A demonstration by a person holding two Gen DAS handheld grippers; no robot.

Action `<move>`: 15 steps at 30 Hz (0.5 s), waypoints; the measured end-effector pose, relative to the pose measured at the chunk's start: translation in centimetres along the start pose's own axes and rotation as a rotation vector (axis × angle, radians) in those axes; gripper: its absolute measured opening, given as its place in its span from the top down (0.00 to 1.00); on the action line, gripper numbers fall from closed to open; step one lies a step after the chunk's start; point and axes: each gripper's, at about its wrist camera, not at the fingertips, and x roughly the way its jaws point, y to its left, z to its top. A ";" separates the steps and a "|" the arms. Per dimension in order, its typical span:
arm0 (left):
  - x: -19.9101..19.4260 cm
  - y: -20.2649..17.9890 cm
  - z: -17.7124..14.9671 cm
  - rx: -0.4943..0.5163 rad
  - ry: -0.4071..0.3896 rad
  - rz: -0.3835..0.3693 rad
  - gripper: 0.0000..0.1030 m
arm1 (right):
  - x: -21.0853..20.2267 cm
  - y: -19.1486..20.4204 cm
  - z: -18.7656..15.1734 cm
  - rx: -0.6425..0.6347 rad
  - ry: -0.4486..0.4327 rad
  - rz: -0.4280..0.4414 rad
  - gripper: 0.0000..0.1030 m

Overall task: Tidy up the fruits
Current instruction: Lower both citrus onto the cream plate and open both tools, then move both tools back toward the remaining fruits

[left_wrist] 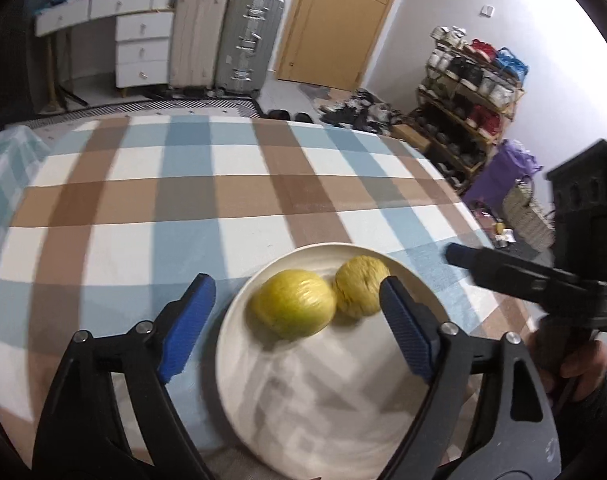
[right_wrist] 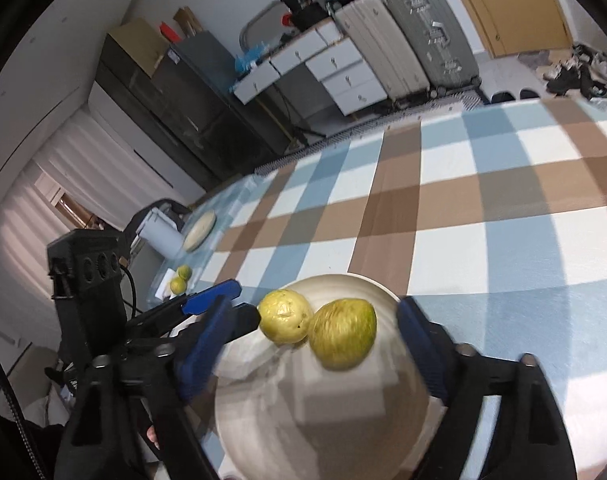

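Note:
A white plate (left_wrist: 287, 412) lies on the checked tablecloth and holds two yellow-green fruits side by side: a smooth one (left_wrist: 294, 303) and a rougher one (left_wrist: 359, 286). They also show in the right wrist view, the smooth fruit (right_wrist: 343, 333) beside the other (right_wrist: 284, 315) on the plate (right_wrist: 323, 420). My left gripper (left_wrist: 297, 300) is open above the plate, its fingers either side of the fruits, empty. My right gripper (right_wrist: 315, 328) is open over the plate too, empty. The right gripper shows at the right of the left wrist view (left_wrist: 463, 258).
Two more yellow-green fruits (right_wrist: 180, 280) lie at the table's far left end, near a flat round object (right_wrist: 199, 231) and a white container (right_wrist: 159, 236). Suitcases (left_wrist: 223, 36), drawers (left_wrist: 143, 48), a door and a shoe rack (left_wrist: 471, 96) stand beyond the table.

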 end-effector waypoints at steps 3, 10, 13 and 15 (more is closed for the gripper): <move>-1.7 0.0 -0.9 -0.012 -0.006 0.028 0.19 | -2.1 0.9 -0.9 -0.015 -0.023 0.005 0.11; -6.7 -1.3 -3.3 -0.019 -0.076 0.046 0.01 | -6.5 3.0 -4.1 -0.065 -0.090 -0.056 0.03; -8.8 -2.3 -4.3 -0.012 -0.098 0.055 0.01 | -8.3 4.4 -5.6 -0.100 -0.132 -0.078 0.01; -10.0 -2.8 -4.9 -0.007 -0.106 0.058 0.01 | -9.3 5.1 -6.5 -0.112 -0.154 -0.081 0.00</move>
